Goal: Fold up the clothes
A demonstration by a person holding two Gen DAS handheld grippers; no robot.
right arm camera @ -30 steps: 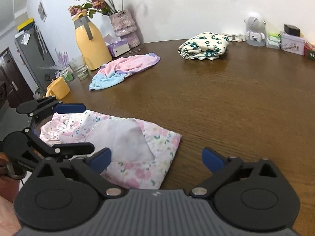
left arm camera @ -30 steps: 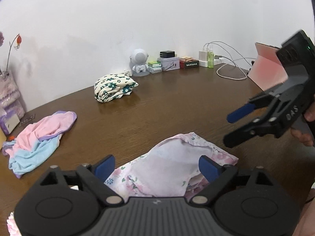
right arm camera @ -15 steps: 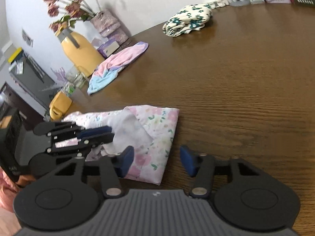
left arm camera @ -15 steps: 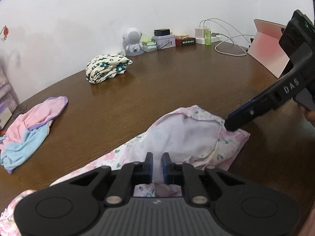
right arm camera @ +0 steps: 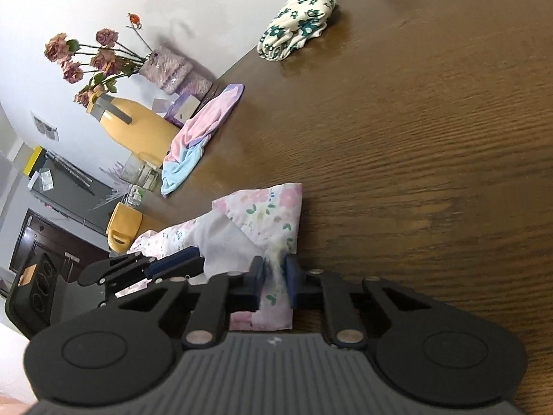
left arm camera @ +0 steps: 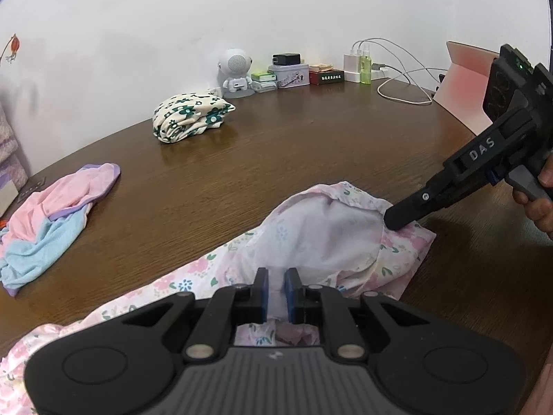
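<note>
The left tool (left arm camera: 274, 290) is clamping the pink floral garment (left arm camera: 328, 238); the right tool (right arm camera: 273, 282) is closing on its corner. One green-flowered garment (left arm camera: 188, 116) is lying folded on the desk (left arm camera: 311, 145); the pink-and-blue garment (left arm camera: 52, 221) is lying crumpled, still awaiting folding.

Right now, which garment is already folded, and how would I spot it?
Look along the brown table toward the white wall, left of the small white robot figure. The folded bundle is cream with dark green flowers; the other two clothes are pink.

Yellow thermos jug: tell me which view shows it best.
The right wrist view. The yellow thermos jug lies in plain sight at the table's far edge, beside the dried roses, its base behind the pink-and-blue garment. The left wrist view does not show it at all.
</note>
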